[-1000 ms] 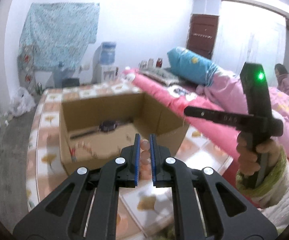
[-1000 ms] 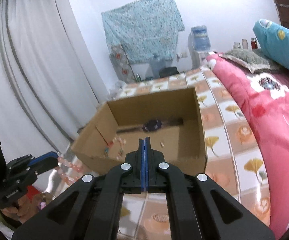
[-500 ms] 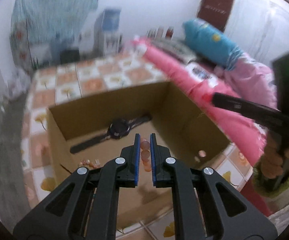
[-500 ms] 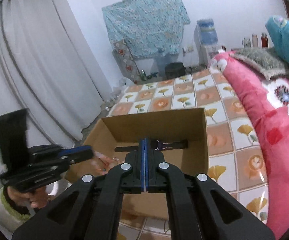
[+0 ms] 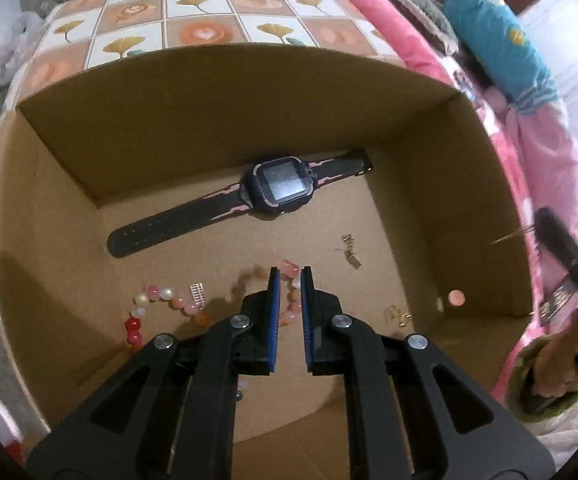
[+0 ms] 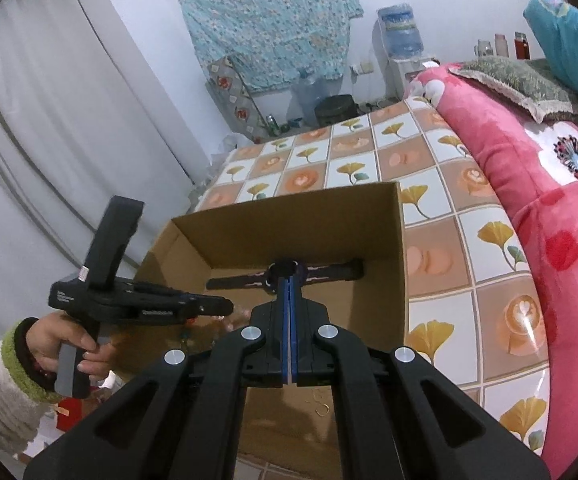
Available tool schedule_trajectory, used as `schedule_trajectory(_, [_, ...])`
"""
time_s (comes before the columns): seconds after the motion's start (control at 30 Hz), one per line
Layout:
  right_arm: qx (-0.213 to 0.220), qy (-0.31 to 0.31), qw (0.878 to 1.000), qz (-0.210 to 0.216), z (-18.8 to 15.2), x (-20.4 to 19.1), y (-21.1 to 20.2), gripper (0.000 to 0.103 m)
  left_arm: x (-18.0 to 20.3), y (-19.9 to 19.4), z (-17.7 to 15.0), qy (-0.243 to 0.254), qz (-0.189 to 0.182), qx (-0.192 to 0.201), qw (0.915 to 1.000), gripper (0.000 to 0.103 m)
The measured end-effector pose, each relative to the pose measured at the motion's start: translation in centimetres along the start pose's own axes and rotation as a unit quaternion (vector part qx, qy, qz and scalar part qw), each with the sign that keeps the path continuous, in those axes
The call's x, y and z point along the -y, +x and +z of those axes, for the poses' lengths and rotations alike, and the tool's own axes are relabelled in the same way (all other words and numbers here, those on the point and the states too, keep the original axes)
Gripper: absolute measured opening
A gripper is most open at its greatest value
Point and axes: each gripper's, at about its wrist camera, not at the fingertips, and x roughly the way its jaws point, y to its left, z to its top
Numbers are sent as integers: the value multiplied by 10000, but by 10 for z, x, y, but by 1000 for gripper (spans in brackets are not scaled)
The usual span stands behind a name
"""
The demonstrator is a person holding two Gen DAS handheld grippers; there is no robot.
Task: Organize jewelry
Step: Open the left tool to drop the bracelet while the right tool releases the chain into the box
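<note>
left gripper (image 5: 289,276) pinching bead bracelet (image 5: 291,294); right gripper (image 6: 290,286) closed

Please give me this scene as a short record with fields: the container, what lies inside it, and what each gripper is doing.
container: open cardboard box on a tiled surface
inside, far wall: black and pink watch, lying flat
inside, near left: bead bracelet on the floor
inside, right: small metal pieces, one loose bead
left gripper: over the box, jaws pinching a string of pink beads
right gripper: jaws shut, nothing between them
</note>
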Motion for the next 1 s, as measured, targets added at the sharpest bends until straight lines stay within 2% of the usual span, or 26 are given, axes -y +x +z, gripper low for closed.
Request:
schedule_trajectory(0.17, [-150, -34, 9998, 87, -2, -8, 7, 1, -5, -7, -4, -213, -100, 231, 9995, 9])
schedule_trajectory(0.23, [-218, -36, 9996, 161, -2, -13, 8, 1, -4, -13, -7, -198, -49, 433, 9989, 13])
schedule_trajectory(0.33, [-527, 49, 9978, 405, -3, -18, 16, 1, -3, -32, -11, -154, -30, 843, 9963, 22])
schedule_trajectory(0.4, [-809, 86, 9956, 468, -5, -22, 26, 1, -1, -49, -19, -146, -74, 1180, 9929, 33])
schedule_trajectory(0.6, [-1344, 242, 9893, 521, -14, -27, 49, 1, 2, -93, -59, -181, -82, 2099, 9775, 54])
schedule_trajectory(0.7, [-1413, 276, 9881, 547, -17, -31, 53, 2, -2, -114, -85, -234, -25, 2434, 9696, 63])
schedule_trajectory(0.9, [-1471, 356, 9872, 505, -23, -36, 51, 3, -16, -136, -115, -412, 79, 2749, 9605, 70])
schedule_trajectory(1.0, [-1309, 423, 9896, 425, -25, -36, 38, 3, -25, -143, -125, -534, 102, 2852, 9569, 74])
